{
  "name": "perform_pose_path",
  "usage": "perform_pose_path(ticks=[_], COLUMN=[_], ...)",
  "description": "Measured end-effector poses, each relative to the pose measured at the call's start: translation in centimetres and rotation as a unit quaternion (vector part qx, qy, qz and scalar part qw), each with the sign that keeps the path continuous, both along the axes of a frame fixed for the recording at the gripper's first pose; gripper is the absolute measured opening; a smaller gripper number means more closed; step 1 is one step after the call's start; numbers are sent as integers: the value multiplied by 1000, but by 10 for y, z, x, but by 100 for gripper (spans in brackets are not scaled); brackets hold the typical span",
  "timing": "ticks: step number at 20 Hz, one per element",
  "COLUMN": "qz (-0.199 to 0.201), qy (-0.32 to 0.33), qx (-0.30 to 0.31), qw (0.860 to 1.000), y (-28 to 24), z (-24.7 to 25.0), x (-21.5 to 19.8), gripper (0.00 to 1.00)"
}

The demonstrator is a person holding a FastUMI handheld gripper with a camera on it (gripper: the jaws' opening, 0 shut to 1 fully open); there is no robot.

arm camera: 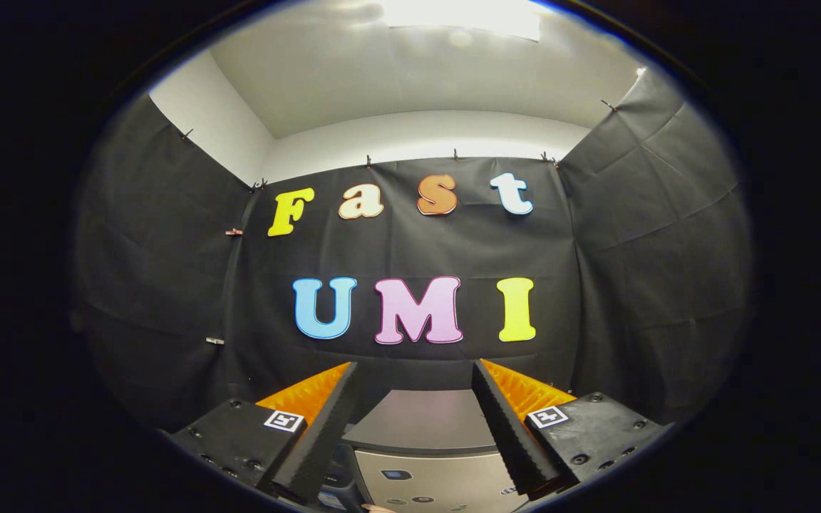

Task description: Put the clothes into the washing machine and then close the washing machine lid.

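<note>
My gripper (415,370) is held level and high, its two fingers spread wide apart with nothing between them. Below and between the fingers lies the top of the washing machine (421,420), a grey flat lid surface. Its light front panel (432,481) with small buttons shows just under that. The lid looks down flat from here. No clothes are in sight.
Black cloth walls (638,235) close in the booth at the back and on both sides, clipped up under a white ceiling (410,85) with a bright light. A bit of a fingertip (376,508) shows at the machine's front.
</note>
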State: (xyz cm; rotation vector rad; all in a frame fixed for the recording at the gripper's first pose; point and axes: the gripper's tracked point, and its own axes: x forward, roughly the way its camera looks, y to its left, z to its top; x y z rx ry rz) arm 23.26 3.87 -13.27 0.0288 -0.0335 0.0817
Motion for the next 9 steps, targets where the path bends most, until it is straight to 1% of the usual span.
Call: perform_pose_path(ticks=[9], qz=[-7], qy=[2], qx=[2], qw=[1000], y=[-5], z=[2], x=[-4], gripper=[98])
